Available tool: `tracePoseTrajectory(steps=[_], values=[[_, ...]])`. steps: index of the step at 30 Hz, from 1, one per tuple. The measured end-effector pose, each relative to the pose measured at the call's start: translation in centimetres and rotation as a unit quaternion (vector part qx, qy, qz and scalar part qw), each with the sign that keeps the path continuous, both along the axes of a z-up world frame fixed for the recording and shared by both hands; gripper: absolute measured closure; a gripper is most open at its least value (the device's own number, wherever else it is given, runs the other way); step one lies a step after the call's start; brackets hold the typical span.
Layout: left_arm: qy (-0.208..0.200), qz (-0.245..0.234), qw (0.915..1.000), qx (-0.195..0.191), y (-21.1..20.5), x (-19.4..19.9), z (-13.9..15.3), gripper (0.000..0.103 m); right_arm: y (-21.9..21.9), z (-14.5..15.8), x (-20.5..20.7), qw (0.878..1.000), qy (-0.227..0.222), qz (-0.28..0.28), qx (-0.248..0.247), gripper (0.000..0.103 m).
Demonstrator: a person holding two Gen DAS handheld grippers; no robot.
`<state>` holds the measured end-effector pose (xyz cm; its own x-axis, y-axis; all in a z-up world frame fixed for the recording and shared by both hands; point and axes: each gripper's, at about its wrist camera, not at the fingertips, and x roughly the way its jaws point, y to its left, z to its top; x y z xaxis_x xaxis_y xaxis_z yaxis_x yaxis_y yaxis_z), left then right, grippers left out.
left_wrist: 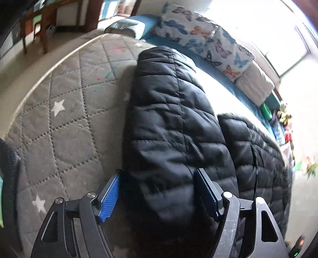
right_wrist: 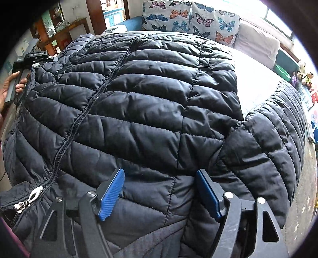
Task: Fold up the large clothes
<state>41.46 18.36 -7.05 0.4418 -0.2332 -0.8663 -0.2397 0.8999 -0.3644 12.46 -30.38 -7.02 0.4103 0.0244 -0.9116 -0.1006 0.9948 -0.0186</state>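
Observation:
A black quilted puffer jacket (right_wrist: 151, 95) lies spread on the bed, front up, with its zip (right_wrist: 83, 115) running diagonally and the zip pull (right_wrist: 35, 193) at the lower left. My right gripper (right_wrist: 160, 170) hovers open over the jacket near where the right sleeve (right_wrist: 268, 142) joins the body. In the left wrist view the other sleeve (left_wrist: 169, 119) lies along the grey star quilt (left_wrist: 65, 111). My left gripper (left_wrist: 159, 172) stands open, its blue pads either side of that sleeve's near end. A hand (right_wrist: 14, 83) holds the left gripper's handle at the jacket's left edge.
Butterfly-print pillows (right_wrist: 186, 17) and a white pillow (right_wrist: 256, 43) line the head of the bed on a blue sheet (left_wrist: 216, 71). Small toys (right_wrist: 306, 75) sit at the right side. Wooden furniture (right_wrist: 59, 33) stands beyond the bed's left edge (left_wrist: 33, 89).

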Motion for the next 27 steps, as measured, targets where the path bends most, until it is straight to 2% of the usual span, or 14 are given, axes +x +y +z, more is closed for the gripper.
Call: tracePoseTrajectory(steps=[4, 7, 9, 10, 11, 13, 17, 20, 22, 25, 27], values=[[-0.001, 0.025, 0.9995, 0.018, 1.3, 1.3, -0.1, 0.02, 0.0, -0.1, 0.1, 1.0, 0.001, -0.001, 0.003, 0.019], [-0.004, 0.007, 0.999, 0.044, 1.0, 2.6, -0.2, 0.02, 0.2, -0.2, 0.3, 1.0, 0.001, -0.002, 0.003, 0.016], [-0.013, -0.017, 0.9986, 0.047, 0.1, 3.3, -0.1, 0.046, 0.4, -0.3, 0.4, 1.0, 0.001, -0.003, 0.002, 0.015], [-0.016, -0.028, 0.999, 0.03, -0.1, 3.4, -0.2, 0.067, 0.5, -0.3, 0.5, 1.0, 0.002, -0.003, 0.0, 0.014], [-0.026, -0.035, 0.9991, 0.0, 0.0, 3.3, 0.1, 0.079, 0.5, -0.3, 0.5, 1.0, 0.002, -0.004, 0.0, 0.014], [-0.06, -0.033, 0.9974, -0.023, 0.1, 2.4, 1.5, 0.092, 0.6, -0.2, 0.6, 1.0, 0.002, -0.007, 0.0, 0.014], [-0.134, -0.031, 0.9904, -0.015, -0.2, -0.2, 7.6, 0.095, 0.7, 0.4, 0.4, 1.0, -0.007, -0.012, 0.002, 0.015], [-0.199, -0.051, 0.9783, 0.031, -2.6, -3.4, 14.4, 0.095, 0.7, 1.1, 0.0, 1.0, -0.023, -0.012, 0.007, 0.015], [-0.23, -0.078, 0.9683, 0.06, -5.1, -5.6, 17.8, 0.095, 0.6, 1.9, -0.5, 0.999, -0.039, -0.014, 0.014, 0.015], [-0.277, -0.139, 0.9435, 0.119, -11.3, -10.2, 21.9, 0.095, 0.0, 3.3, -1.4, 0.997, -0.068, -0.022, 0.029, 0.015], [-0.292, -0.18, 0.929, 0.14, -15.9, -13.1, 23.2, 0.095, -0.6, 4.1, -2.1, 0.995, -0.085, -0.03, 0.041, 0.014]])
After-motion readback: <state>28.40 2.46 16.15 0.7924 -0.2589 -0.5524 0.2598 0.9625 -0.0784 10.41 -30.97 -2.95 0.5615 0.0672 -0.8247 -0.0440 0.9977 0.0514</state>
